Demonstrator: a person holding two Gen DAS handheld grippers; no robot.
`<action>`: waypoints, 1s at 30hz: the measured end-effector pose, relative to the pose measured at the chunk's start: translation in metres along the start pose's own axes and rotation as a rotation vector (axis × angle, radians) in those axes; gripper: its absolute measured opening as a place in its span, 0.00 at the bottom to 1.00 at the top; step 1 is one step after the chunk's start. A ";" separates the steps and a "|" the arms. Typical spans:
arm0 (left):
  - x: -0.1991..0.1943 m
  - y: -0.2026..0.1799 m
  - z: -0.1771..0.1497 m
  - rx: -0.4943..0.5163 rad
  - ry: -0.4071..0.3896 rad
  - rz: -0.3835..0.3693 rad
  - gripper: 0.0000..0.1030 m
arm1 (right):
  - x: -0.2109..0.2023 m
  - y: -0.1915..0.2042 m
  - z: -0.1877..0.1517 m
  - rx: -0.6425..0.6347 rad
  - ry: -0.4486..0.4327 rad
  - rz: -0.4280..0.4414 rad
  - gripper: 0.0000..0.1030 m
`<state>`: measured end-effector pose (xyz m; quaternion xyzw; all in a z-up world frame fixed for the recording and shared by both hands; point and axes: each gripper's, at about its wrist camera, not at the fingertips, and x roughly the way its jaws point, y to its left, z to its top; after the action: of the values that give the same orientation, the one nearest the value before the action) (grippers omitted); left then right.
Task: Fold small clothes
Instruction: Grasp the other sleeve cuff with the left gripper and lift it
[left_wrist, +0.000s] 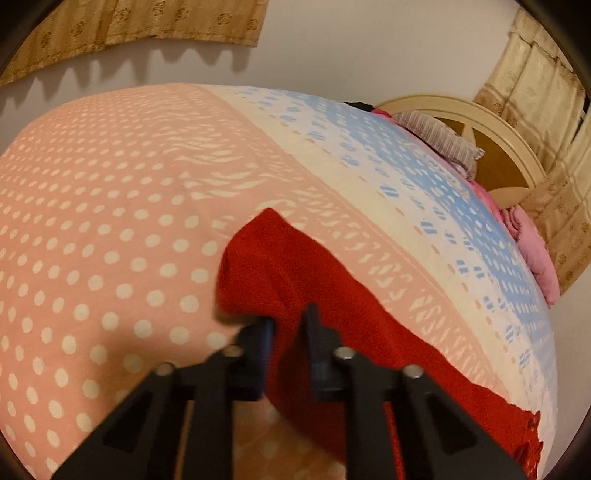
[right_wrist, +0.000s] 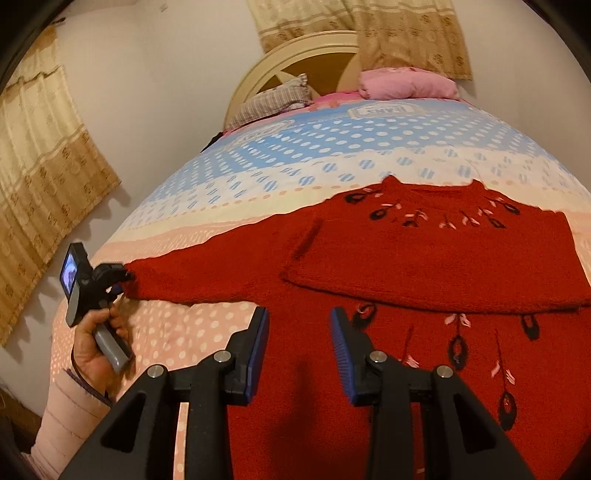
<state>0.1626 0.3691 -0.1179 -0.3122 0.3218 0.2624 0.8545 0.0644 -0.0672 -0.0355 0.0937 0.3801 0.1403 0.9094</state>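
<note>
Red knit sweater lies spread on the dotted bedspread, its right sleeve folded across the chest. My left gripper has its fingers narrowed on the end of the left sleeve, out at the left. My right gripper hangs over the near hem with its tongs wide, gripping nothing, cloth showing between them.

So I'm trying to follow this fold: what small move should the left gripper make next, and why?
Probably carry the sleeve inward across the red sweater. The left gripper grips that sleeve's cuff, stretched out over the bedspread, while the other sleeve already lies folded over the chest. The right gripper hovers open above the hem.
</note>
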 end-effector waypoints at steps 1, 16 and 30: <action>-0.001 -0.003 0.001 0.014 0.002 -0.008 0.11 | 0.000 -0.004 -0.001 0.014 0.003 -0.009 0.35; -0.121 -0.209 -0.107 0.594 -0.115 -0.396 0.10 | -0.014 -0.074 -0.008 0.225 -0.011 -0.079 0.35; -0.098 -0.255 -0.201 0.805 0.165 -0.399 0.37 | -0.017 -0.099 -0.020 0.292 0.023 -0.094 0.35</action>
<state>0.1861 0.0337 -0.0751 -0.0310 0.3987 -0.0789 0.9131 0.0568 -0.1651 -0.0661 0.2052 0.4110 0.0418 0.8873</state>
